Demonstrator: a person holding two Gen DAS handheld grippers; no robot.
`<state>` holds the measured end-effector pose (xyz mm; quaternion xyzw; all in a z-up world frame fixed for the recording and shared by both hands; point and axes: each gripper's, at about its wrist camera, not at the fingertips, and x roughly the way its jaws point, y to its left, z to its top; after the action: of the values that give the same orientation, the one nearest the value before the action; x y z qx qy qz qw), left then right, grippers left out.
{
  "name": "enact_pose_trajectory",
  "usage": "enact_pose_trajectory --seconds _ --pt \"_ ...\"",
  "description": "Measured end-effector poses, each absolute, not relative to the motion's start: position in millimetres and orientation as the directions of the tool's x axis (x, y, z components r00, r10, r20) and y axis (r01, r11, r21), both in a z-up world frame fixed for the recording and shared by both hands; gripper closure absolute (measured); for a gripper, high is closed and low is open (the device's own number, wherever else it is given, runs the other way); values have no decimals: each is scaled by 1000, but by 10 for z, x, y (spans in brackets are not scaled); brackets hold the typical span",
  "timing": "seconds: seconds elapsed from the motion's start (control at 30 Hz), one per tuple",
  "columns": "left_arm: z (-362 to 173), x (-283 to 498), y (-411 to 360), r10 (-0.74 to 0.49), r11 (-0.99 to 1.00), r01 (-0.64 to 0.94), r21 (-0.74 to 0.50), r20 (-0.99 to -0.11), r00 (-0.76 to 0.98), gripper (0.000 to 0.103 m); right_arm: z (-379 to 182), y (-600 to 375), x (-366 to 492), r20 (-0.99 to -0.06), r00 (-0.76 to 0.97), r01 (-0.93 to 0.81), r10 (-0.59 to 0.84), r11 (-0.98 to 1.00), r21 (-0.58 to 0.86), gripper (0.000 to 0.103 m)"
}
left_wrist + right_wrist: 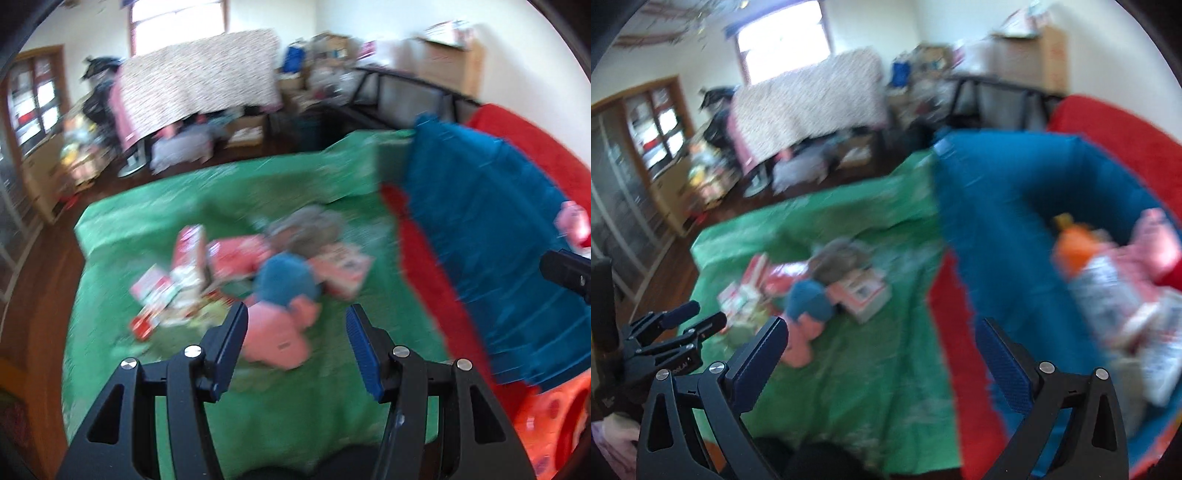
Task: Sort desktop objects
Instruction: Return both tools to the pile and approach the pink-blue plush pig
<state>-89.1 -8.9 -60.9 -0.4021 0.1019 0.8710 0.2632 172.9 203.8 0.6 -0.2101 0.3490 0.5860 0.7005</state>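
Surface: we record a tabletop under a green cloth (177, 229); a red cloth (417, 266) covers its right side.
Unsorted stock: a blurred pile of red-and-white cartons (184, 273), a grey soft lump (306, 225) and a pink-and-blue soft toy (280, 314), mid-tabletop toward its left edge.
Receiving bin: a blue fabric basket (990, 206) at the right edge, already holding an orange-capped bottle (1097, 273) and pink packets.
Left gripper (295, 325): jaws partly apart, nothing between them; the soft toy lies just ahead, slightly left of centre.
Right gripper (882, 343): jaws spread wide, empty; the pile lies ahead to its left, the basket to its right.
Nearer hand: we judge the left.
Toy axis: too blurred to tell.
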Motion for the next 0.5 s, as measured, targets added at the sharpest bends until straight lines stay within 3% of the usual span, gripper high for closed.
enact_pose_trajectory --seconds 0.23,0.5 --pt "-1611 -1257 -305 270 -893 -447 -55 -859 -434 49 -877 2777 1399 -845 2 -979 534 175 108 0" --pt "-2412 -1646 324 287 -905 -399 -147 -904 -316 49 -1529 3234 1408 -904 0 -987 428 143 68 0"
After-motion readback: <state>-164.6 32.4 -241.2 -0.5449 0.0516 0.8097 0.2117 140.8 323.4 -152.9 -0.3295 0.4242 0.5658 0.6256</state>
